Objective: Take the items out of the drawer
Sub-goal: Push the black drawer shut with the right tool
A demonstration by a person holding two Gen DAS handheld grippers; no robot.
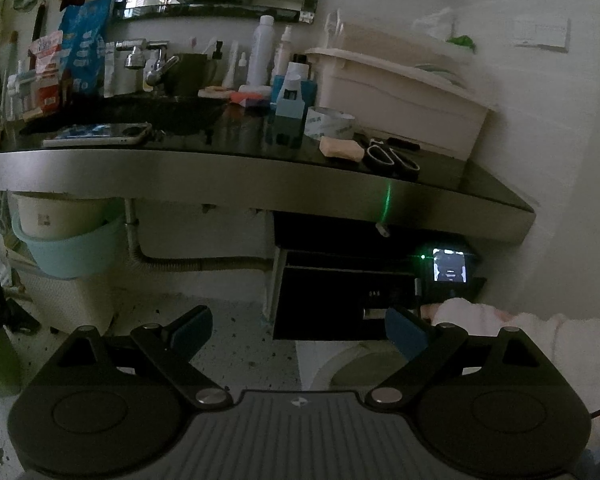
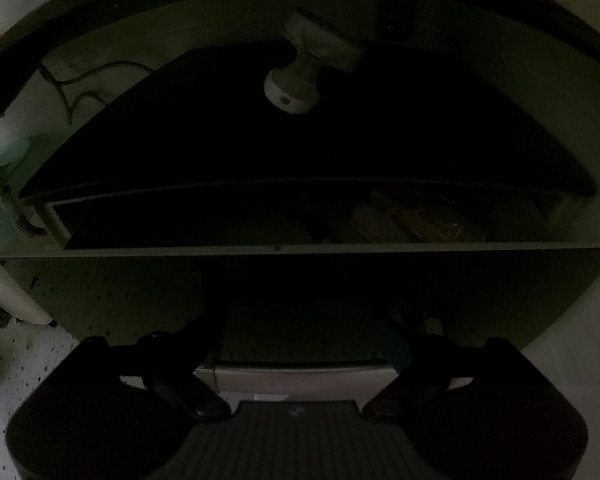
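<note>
Black tabletop (image 1: pixel 180 120) overhangs the drawer (image 2: pixel 300 250), which is pulled out below it; dim boxes (image 2: pixel 416 220) lie inside at its right. Above the drawer front hangs the right claw (image 2: pixel 304 344), jaws apart, nothing visibly held. Left claw (image 1: pixel 298 330) waits wide apart, empty. Judged step: reaching in; next, lower onto a box.

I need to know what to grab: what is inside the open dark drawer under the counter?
The open dark drawer shows brownish flat packets at its right side. The left and back are too dark to tell, partly covered by the black panel above.
</note>
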